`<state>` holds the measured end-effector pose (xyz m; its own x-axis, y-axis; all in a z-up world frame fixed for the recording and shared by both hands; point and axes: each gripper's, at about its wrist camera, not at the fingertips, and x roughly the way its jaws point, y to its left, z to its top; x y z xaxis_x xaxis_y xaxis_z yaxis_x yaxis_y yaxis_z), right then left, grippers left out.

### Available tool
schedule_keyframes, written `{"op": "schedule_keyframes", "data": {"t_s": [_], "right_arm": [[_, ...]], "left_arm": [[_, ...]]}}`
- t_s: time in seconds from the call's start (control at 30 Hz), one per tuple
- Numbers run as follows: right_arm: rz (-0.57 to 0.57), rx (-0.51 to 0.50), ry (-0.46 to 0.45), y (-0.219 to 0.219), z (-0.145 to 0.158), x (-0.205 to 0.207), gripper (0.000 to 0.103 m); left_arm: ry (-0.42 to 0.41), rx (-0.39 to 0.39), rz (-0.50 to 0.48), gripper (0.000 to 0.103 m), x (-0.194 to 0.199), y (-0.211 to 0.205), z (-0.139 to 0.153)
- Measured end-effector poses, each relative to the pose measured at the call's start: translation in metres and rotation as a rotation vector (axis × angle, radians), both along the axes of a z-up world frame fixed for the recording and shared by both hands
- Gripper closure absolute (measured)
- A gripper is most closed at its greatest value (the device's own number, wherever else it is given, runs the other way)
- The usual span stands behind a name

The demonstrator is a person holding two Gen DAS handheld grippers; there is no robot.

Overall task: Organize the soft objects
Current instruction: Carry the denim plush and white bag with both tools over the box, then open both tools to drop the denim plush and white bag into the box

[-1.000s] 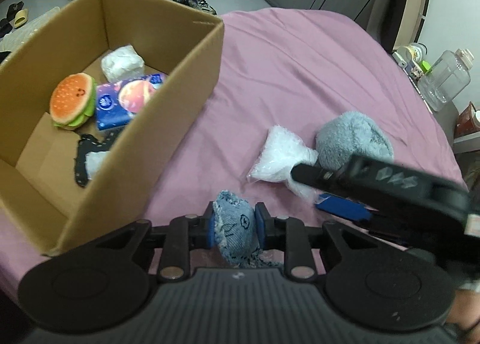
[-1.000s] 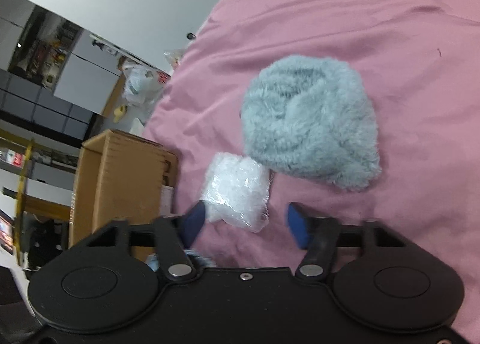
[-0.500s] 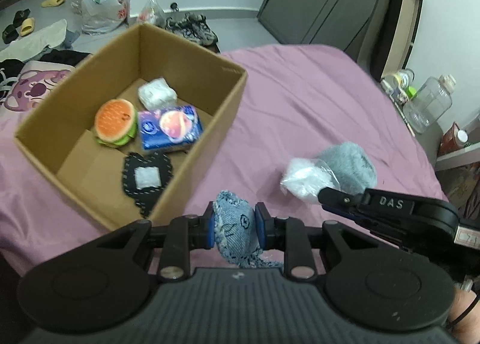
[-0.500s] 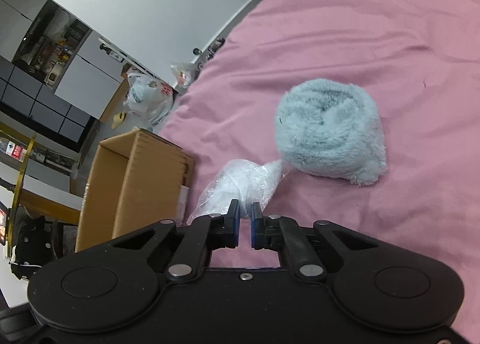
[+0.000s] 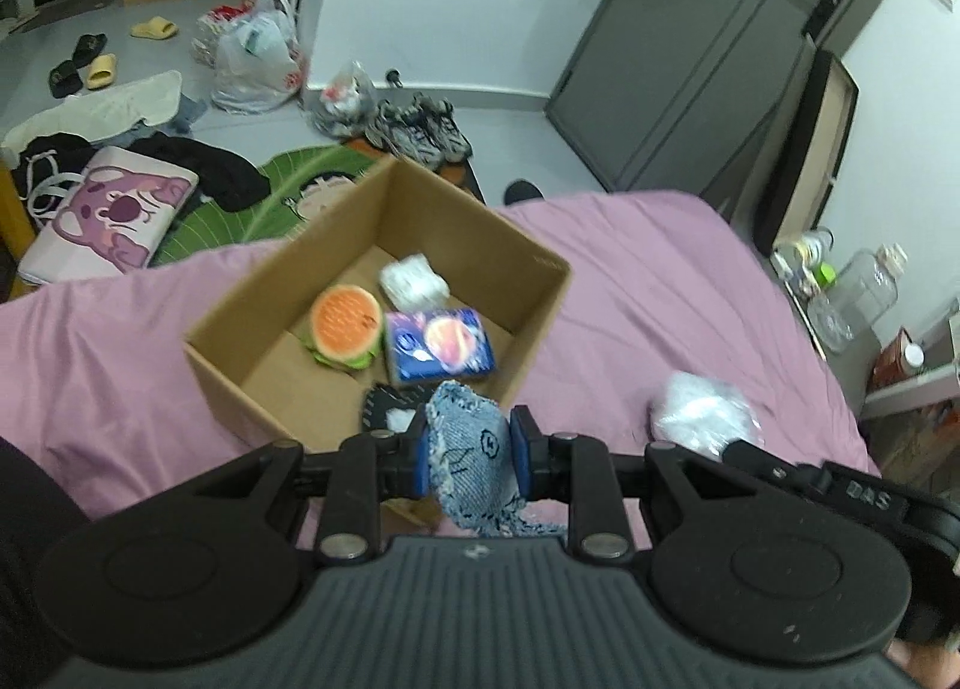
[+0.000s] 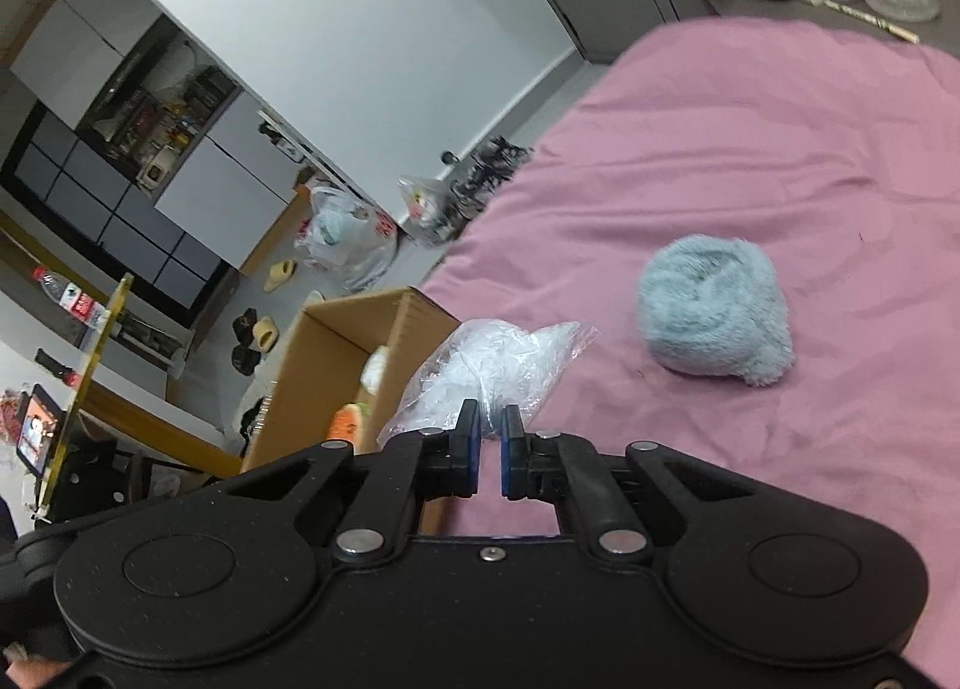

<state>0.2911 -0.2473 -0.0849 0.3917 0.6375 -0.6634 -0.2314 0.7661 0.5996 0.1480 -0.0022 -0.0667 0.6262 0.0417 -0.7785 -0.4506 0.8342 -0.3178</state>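
Note:
My left gripper [image 5: 469, 456] is shut on a blue denim pouch [image 5: 474, 458], held in the air over the near corner of an open cardboard box [image 5: 540, 305] on the pink bed. In the box lie a burger plush [image 5: 346, 324], a white packet [image 5: 414, 281], a blue tissue pack [image 5: 439, 344] and a black-edged pad [image 5: 390, 410]. My right gripper [image 6: 487, 443] is shut on a clear plastic bag of white stuffing [image 6: 486, 368], lifted off the bed; the bag also shows in the left wrist view [image 5: 702, 413]. A grey fluffy ball [image 6: 714, 311] lies on the bed to the right.
The pink bed [image 6: 750, 149] stretches to the right of the box [image 6: 336, 365]. A nightstand with a clear jug [image 5: 864, 293] and cups stands at the bed's right. The floor beyond holds bags [image 5: 258, 59], shoes, slippers and clothes.
My right gripper closed on the plastic bag and lifted it off the bed. My left gripper rose higher with the denim pouch, now above the box's near corner.

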Motion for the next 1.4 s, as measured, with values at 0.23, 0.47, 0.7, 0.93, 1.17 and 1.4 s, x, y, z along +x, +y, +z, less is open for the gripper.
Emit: {"op": "schedule_keyframes", "data": {"t_s": [0.23, 0.47, 0.7, 0.93, 1.17, 1.4], "right_arm": [[0.030, 0.027, -0.082, 0.017, 0.028, -0.017, 0.097], [0.076, 0.031, -0.118, 0.036, 0.039, -0.024, 0.097], [0.090, 0.041, -0.143, 0.049, 0.044, -0.031, 0.097], [0.100, 0.034, -0.139, 0.063, 0.039, -0.033, 0.097], [0.111, 0.032, -0.147, 0.079, 0.037, -0.034, 0.097], [0.120, 0.018, -0.142, 0.091, 0.034, -0.030, 0.097]], "left_arm": [[-0.032, 0.006, 0.046, 0.078, -0.013, 0.030, 0.016], [-0.048, -0.003, 0.080, 0.078, -0.019, 0.055, 0.020], [-0.053, -0.013, 0.100, 0.078, -0.018, 0.075, 0.016], [-0.043, -0.040, 0.117, 0.078, -0.011, 0.094, 0.003], [-0.013, -0.069, 0.129, 0.078, 0.000, 0.109, -0.016], [0.017, -0.082, 0.110, 0.078, 0.016, 0.118, -0.032]]}}
